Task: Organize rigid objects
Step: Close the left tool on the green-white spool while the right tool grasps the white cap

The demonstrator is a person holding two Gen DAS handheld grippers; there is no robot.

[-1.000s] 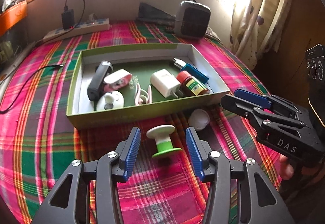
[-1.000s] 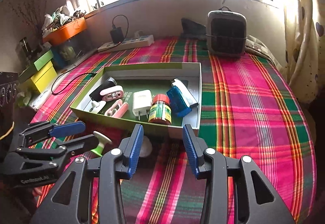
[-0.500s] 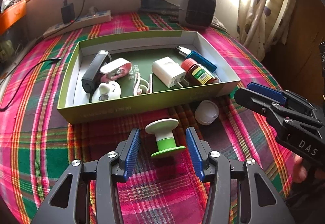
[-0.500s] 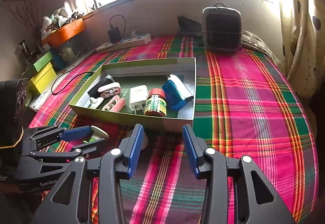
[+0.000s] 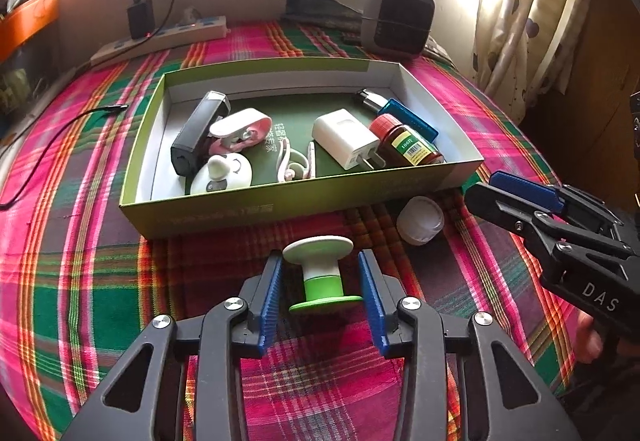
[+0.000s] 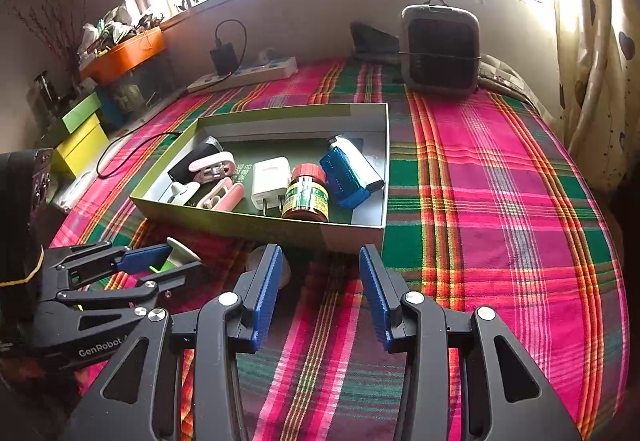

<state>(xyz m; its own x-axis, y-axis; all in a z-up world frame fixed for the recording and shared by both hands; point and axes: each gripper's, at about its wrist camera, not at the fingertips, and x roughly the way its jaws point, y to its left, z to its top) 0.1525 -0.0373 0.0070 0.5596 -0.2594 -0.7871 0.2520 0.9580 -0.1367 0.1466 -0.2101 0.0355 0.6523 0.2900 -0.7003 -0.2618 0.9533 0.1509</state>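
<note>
Plaid cloth [image 5: 100, 281], left gripper [image 5: 320, 293] closer round spool [image 5: 322, 275]

A pink, green and orange plaid cloth [image 5: 100, 281] covers the surface. The box [image 5: 240, 213] is lime green outside, grey-white on its inner walls and dark green on the floor. Inside lie a white charger [image 5: 346, 139], a brown bottle [image 5: 404, 145] with a red cap and yellow-green label, a blue case [image 5: 412, 119] and a black block [image 5: 198, 137]. The spool [image 5: 320, 273] has a white top and bright green base. Both grippers' pads [image 5: 270, 299] are blue on black frames. The curtain [image 5: 532, 21] is cream with dark hearts.
</note>
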